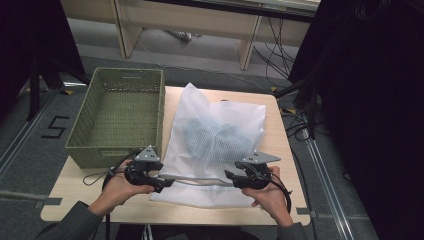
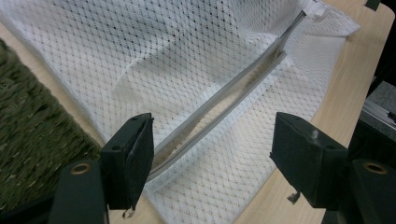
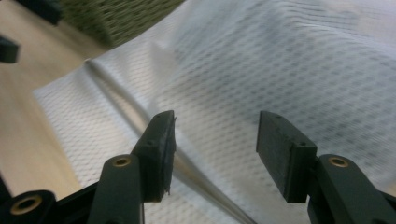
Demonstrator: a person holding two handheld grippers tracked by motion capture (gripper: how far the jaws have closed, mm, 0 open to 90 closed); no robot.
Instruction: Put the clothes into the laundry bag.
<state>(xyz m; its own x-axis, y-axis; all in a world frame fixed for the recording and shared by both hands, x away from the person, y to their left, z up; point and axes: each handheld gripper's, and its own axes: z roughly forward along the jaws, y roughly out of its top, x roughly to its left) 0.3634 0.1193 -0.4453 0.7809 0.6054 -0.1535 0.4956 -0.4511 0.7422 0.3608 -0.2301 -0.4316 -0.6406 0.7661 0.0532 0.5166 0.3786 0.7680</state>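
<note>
A white mesh laundry bag point(image 1: 215, 145) lies on the wooden table with bluish cloth inside it. Its grey zipper point(image 1: 200, 180) runs along the near edge and gapes partly apart point(image 2: 224, 100). My left gripper point(image 1: 167, 182) sits at the zipper's left end, jaws open over the mesh point(image 2: 212, 154). My right gripper point(image 1: 229, 175) is at the zipper's right end, open too point(image 3: 215, 154), with the zipper point(image 3: 135, 116) passing beside its left jaw. Neither holds anything.
A green woven basket point(image 1: 117, 115), with nothing in it, stands on the table's left, touching the bag's left side. Bare table point(image 1: 285, 200) edge lies near the person's hands. Cables and table legs are on the floor beyond.
</note>
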